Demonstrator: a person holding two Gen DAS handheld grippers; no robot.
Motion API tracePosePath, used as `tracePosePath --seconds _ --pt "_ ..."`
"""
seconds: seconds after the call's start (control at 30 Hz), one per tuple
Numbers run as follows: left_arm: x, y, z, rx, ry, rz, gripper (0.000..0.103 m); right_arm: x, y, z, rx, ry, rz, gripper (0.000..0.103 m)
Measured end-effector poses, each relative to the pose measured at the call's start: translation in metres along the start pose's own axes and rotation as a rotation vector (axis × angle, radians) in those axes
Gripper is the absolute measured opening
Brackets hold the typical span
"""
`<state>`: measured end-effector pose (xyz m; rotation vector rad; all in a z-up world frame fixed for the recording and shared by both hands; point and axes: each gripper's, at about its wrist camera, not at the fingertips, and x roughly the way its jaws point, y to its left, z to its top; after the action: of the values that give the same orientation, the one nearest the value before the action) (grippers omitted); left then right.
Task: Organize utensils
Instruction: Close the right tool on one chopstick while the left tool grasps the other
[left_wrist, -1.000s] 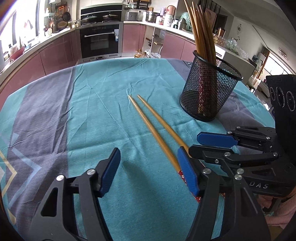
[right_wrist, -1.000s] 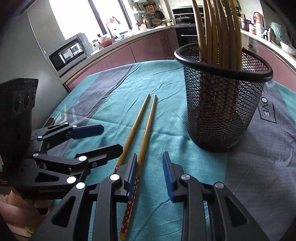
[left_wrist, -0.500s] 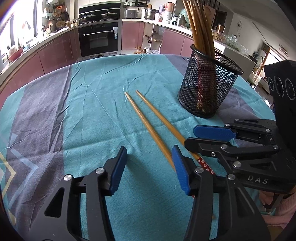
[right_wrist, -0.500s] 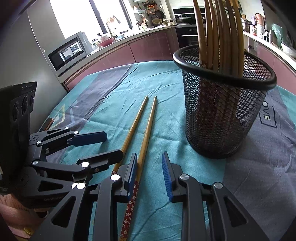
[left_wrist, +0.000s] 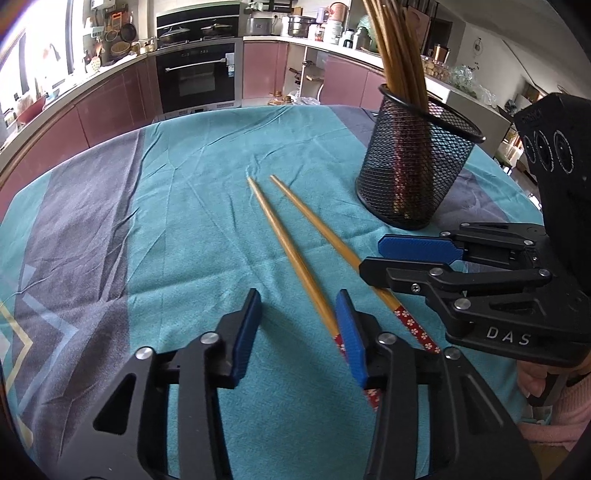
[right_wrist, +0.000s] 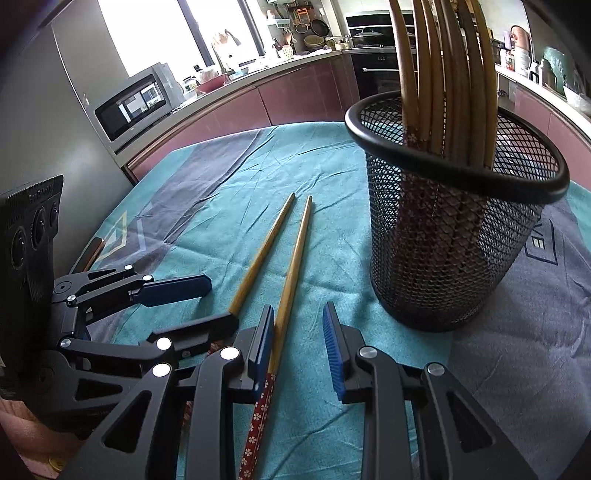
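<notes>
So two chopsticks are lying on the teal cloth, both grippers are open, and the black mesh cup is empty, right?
Not quite: the black mesh cup is not empty. The right wrist view shows a bundle of chopsticks standing in it. The rest holds: two chopsticks lie on the teal cloth, and the left gripper and right gripper are both open.

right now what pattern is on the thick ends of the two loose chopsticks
Red with small white flowers on the chopsticks, clearest in the right wrist view.

The table (left_wrist: 92, 221), draped in a teal-and-grey cloth (right_wrist: 229, 192), carried a black mesh holder (left_wrist: 413, 177) standing upright, and just left of that holder two wooden chopsticks (left_wrist: 291, 243) lay side by side.
</notes>
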<state>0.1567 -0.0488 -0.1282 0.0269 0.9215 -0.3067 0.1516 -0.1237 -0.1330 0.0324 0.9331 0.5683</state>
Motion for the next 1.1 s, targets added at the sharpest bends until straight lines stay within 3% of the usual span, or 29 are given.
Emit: tracePosePath --seconds 0.27,1.1 --pt "-0.002 0.006 -0.002 -0.023 0.005 0.013 0.028 0.007 0.005 0.005 -0.020 -0.001 -0.021 0.026" --pt "0.014 0.010 0.020 -0.015 0.005 0.012 0.026 0.017 0.006 0.016 -0.027 -0.011 -0.044 0.023"
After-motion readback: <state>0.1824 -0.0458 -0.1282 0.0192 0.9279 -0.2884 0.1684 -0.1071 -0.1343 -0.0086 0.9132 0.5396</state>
